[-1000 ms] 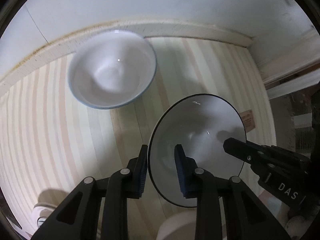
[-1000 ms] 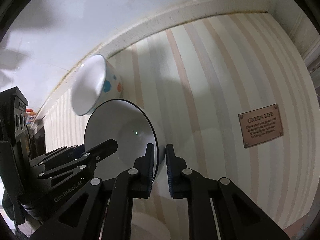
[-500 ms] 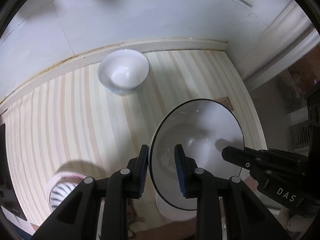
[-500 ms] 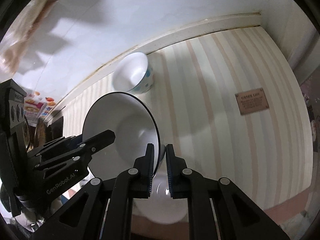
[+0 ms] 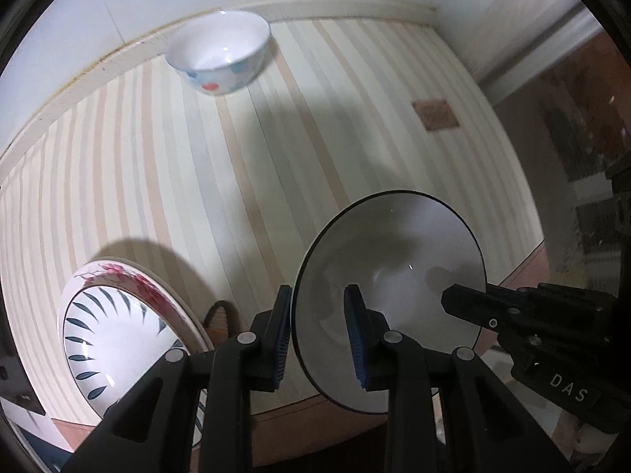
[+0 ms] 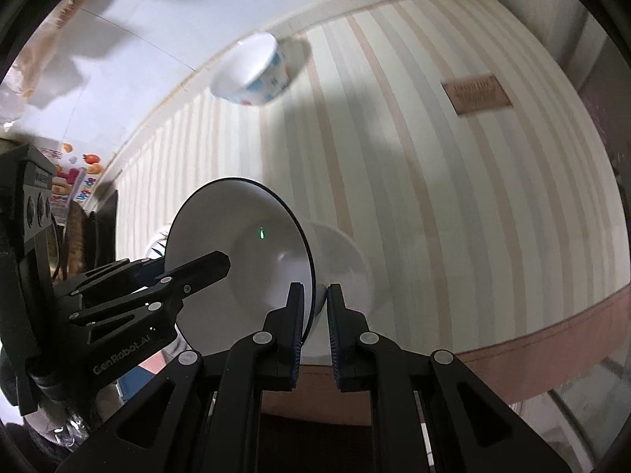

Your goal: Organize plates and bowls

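Between my two grippers: bowl (image 5: 394,276), my left gripper (image 5: 318,335) on its near-left rim, my right gripper (image 6: 315,327) on the opposite rim | far back, by the wall: second bowl (image 5: 221,53) on the striped tabletop (image 5: 157,177) | near left of held bowl: plate (image 5: 114,331) | right, mid-table: small plaque (image 5: 435,114)

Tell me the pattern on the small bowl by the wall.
White small bowl with blue and red dots; left wrist view.
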